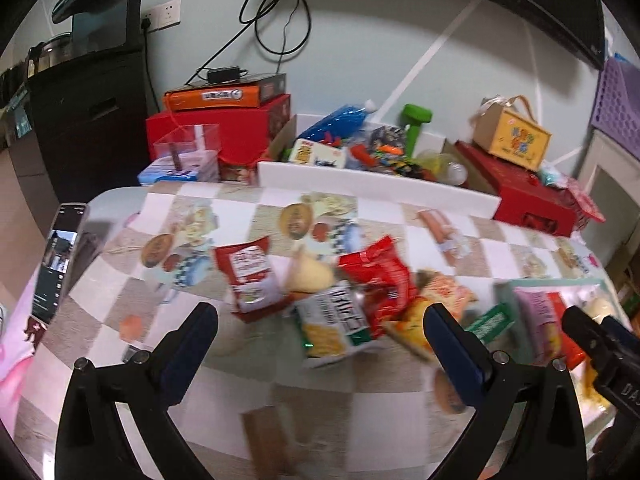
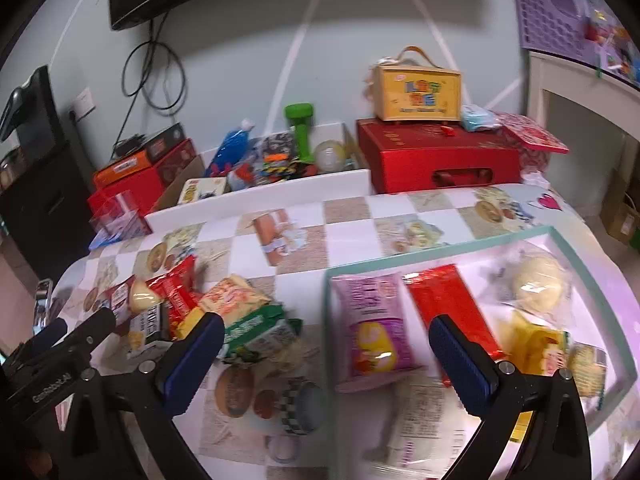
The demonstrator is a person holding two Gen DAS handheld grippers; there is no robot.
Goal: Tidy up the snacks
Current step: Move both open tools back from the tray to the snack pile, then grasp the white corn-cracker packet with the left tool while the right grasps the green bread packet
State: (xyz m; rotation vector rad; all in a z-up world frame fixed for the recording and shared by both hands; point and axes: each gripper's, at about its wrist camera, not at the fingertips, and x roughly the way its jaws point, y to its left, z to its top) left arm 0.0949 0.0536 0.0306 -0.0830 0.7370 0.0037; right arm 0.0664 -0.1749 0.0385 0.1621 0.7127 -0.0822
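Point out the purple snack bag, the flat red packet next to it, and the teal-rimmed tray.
purple snack bag (image 2: 370, 322), right wrist view, bag's middle.
flat red packet (image 2: 444, 304), right wrist view, upper face.
teal-rimmed tray (image 2: 440, 250), right wrist view, far rim.

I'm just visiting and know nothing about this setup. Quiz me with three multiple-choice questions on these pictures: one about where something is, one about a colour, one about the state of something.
1. Where does the purple snack packet lie?
A. inside the shallow tray with the teal rim
B. in the white box at the back
C. on the floor

2. What colour is the carry-handle box standing on the big red case?
A. blue
B. yellow
C. black

3. How do the right gripper jaws stand?
A. shut on a packet
B. open, holding nothing
C. out of view

Answers: 1 A, the packet sits within the teal rim; 2 B, its front is yellow; 3 B, the fingers stand wide apart with nothing between them.
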